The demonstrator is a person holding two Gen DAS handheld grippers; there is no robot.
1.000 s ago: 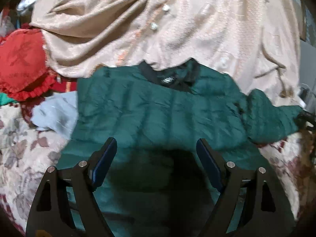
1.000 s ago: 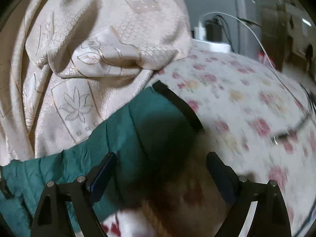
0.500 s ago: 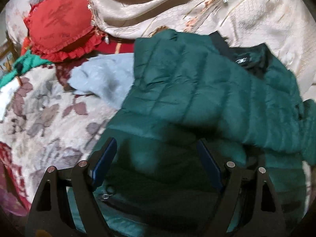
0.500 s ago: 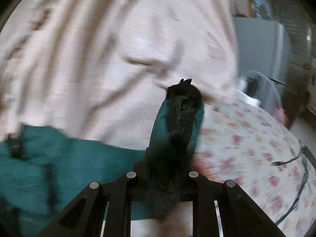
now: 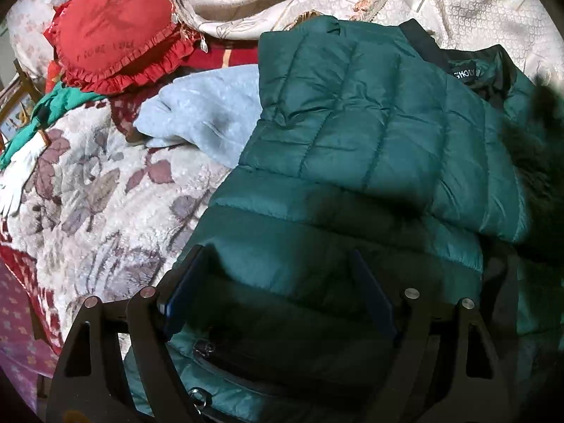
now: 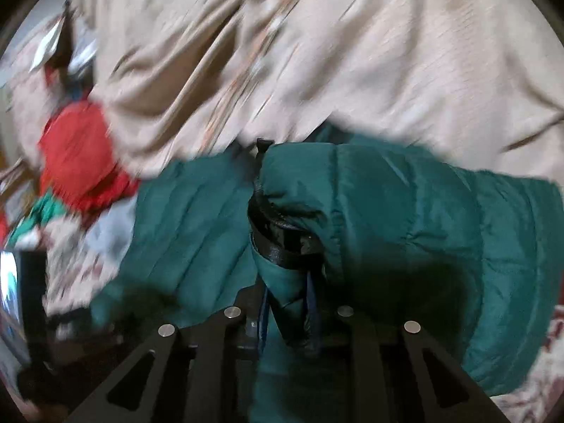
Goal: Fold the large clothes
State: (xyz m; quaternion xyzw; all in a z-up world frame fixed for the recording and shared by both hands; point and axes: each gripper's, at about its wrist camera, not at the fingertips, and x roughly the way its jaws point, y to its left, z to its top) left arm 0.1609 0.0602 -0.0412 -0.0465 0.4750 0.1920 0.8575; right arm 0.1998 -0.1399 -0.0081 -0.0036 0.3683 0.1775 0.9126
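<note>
The green jacket lies spread on the floral bedcover, its collar toward a beige cloth, beside a red cushion. The left gripper hovers over its hem, fingers wide with nothing clamped. The right gripper pinches the jacket's black-trimmed cuff tight between its 2 fingers.

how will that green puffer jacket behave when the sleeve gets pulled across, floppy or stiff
Probably floppy: the sleeve bends limply from the shut right gripper. The jacket, quilted and puffy, likely weighs little and springs back from folds. Its shiny shell may slip.
</note>
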